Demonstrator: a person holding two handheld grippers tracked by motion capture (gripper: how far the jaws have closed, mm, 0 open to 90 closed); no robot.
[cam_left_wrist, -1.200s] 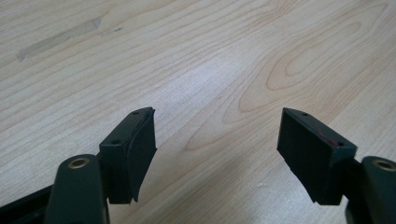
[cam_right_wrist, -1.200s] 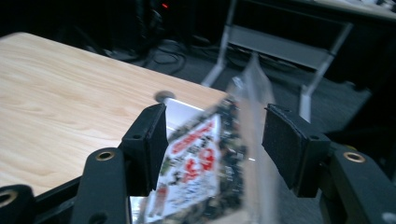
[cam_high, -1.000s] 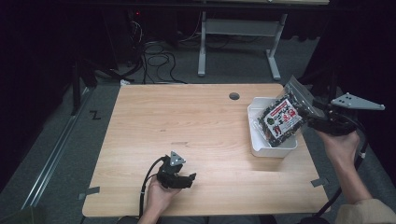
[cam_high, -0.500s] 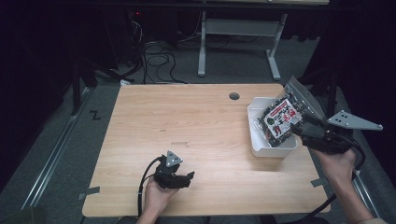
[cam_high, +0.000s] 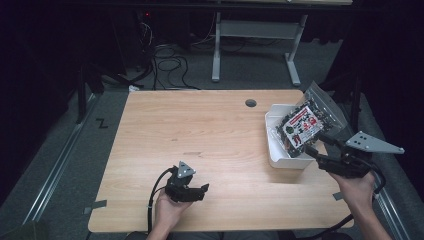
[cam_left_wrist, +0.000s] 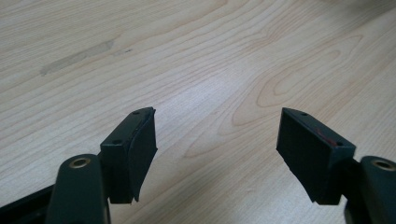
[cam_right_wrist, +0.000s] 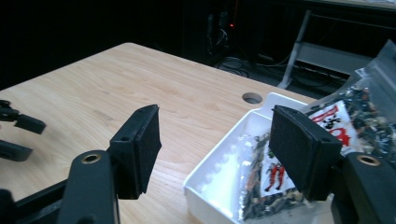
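1. We read the job in hand as putting the snack bag (cam_high: 305, 125) into the white bin (cam_high: 286, 159) at the right edge of the table (cam_high: 200, 130)

2. That step looks mostly done: the clear bag, with its red, white and black label and dark contents, leans in the bin, its lower part inside and its top sticking up past the far rim. In the right gripper view a second packet (cam_right_wrist: 266, 182) lies lower in the bin

3. Our right gripper (cam_high: 320, 145) sits just beside the bin's near right corner, jaws spread wide with nothing between them; they have just been opening. In the right gripper view the bag (cam_right_wrist: 359, 116) stands beyond the right pad, and we cannot tell whether that pad touches it

4. Our left gripper (cam_high: 199, 190) rests low over the near middle of the table, well apart from the bin, jaws parted and empty; the left gripper view shows bare wood between them

5. What is left, in our judgement: settling the bag fully down if it should lie flat, then drawing the right gripper clear

6. The surface is a pale wood-grain top with a round cable hole (cam_high: 250, 103) near the far edge and a faint scuff mid-table

7. Around it the room is dark: grey floor, loose cables (cam_high: 165, 55) and a metal desk frame (cam_high: 250, 30) beyond the far edge, tape marks on the floor at the left
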